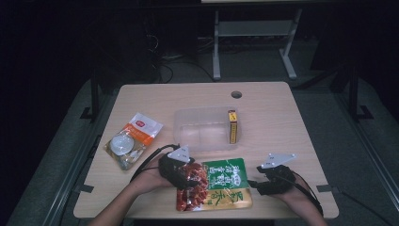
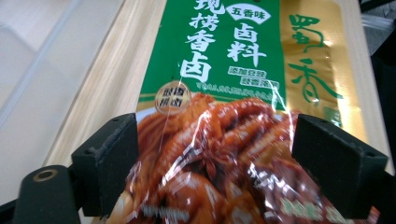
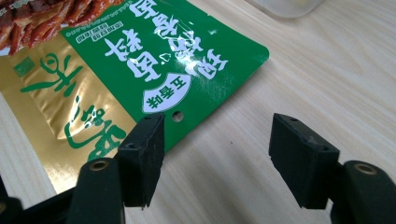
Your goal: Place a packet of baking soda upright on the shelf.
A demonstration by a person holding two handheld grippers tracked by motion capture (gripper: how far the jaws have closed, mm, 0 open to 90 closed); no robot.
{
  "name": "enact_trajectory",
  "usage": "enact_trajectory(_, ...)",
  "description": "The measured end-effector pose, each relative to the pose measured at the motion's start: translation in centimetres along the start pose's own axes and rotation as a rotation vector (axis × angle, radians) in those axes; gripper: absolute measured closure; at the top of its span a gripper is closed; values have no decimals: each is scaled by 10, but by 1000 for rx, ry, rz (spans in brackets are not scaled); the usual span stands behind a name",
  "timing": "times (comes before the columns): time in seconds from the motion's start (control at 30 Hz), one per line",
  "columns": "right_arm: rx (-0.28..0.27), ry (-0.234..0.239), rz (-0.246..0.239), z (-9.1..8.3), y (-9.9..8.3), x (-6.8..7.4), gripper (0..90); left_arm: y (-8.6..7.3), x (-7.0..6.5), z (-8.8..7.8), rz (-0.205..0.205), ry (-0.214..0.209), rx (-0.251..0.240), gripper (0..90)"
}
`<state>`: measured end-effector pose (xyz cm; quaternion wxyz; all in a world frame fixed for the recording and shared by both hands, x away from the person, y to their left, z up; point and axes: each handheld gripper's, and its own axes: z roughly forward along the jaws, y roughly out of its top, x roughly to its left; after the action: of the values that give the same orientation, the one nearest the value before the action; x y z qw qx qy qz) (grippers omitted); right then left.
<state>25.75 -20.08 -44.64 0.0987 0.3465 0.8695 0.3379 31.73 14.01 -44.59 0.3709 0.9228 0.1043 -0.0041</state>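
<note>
Closest to the camera is the one big green and gold food pouch [image 1: 218, 184], lying flat at the near edge of the surface [image 1: 282, 117], with a picture of braised meat across its left part and white lettering on the green. It sits right between the two hands.

Left gripper [image 1: 184, 175] is over the meat-picture end of the pouch. In the left gripper view the pouch [image 2: 224, 93] runs between its two black jaws, which stand wide on either side of it; the pads don't look like they're pressing on anything, so I'd call it released.

Right gripper [image 1: 274, 178] is just off the pouch's right edge. In the right gripper view the jaws stand apart over bare wood, nothing between them, and the green corner of the pouch [image 3: 154, 60] with its little punched hole lies just beside the left jaw. So that one is let go too.

Counting the rest:
- one clear plastic container [image 1: 207, 128] in the middle of the surface, just behind the pouch
- one narrow yellow and red box [image 1: 232, 126] standing inside it against the right wall
- one orange and white bag [image 1: 132, 140] off to the left, with pale round things showing through its clear part

Two grippers, two pouches or bags total, one container, one box.
</note>
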Motion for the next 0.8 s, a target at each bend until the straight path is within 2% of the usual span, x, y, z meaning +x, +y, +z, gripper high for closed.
enact_trajectory(0.13, -9, -9, -7, 1, 0, -2, 339, 2, 7, 13, 10, -13, 19, 136)
enact_trajectory(0.17, -9, -10, -10, 1, 0, -2, 339, 1, 8, 18, 23, -18, 32, 133)
enact_trajectory(0.27, -11, -7, -13, 1, -1, -3, 330, 0, 10, 24, 29, -27, 45, 132)
enact_trajectory(0.47, -2, -6, -11, 3, -2, -6, 325, -1, 19, 29, -1, -27, 21, 122)
enact_trajectory(0.63, -4, -5, -18, 3, -2, -5, 324, -2, 17, 30, 24, -40, 12, 116)
enact_trajectory(0.8, -2, -7, -21, 4, -2, -5, 324, -3, 17, 30, 37, -32, 4, 134)
